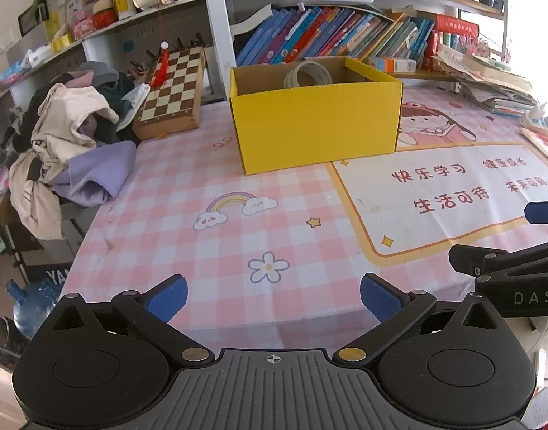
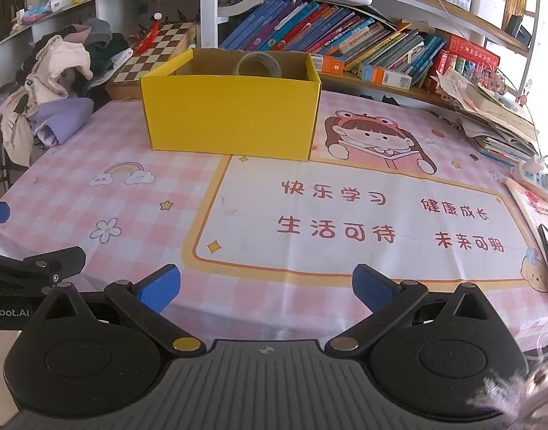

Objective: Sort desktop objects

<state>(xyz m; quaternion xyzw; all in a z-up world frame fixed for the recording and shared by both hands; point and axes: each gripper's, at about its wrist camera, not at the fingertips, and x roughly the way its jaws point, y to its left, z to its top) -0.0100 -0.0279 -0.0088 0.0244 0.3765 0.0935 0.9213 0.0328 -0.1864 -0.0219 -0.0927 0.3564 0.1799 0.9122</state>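
Note:
A yellow cardboard box point(image 1: 315, 127) point(image 2: 230, 114) stands open at the back of the desk. A roll of clear tape point(image 1: 308, 75) point(image 2: 258, 65) leans inside it against the far wall. My left gripper point(image 1: 274, 299) hovers open over the pink checked desk mat near the front edge, with nothing between its blue pads. My right gripper point(image 2: 266, 292) is also open and holds nothing, low over the mat's white text panel. Each gripper shows at the edge of the other's view.
A heap of clothes point(image 1: 69, 143) lies at the desk's left edge beside a chessboard box point(image 1: 171, 93). Leaning books point(image 2: 327, 39) fill the shelf behind the box. Stacked papers point(image 2: 496, 122) and a power strip point(image 2: 535, 175) sit at the right.

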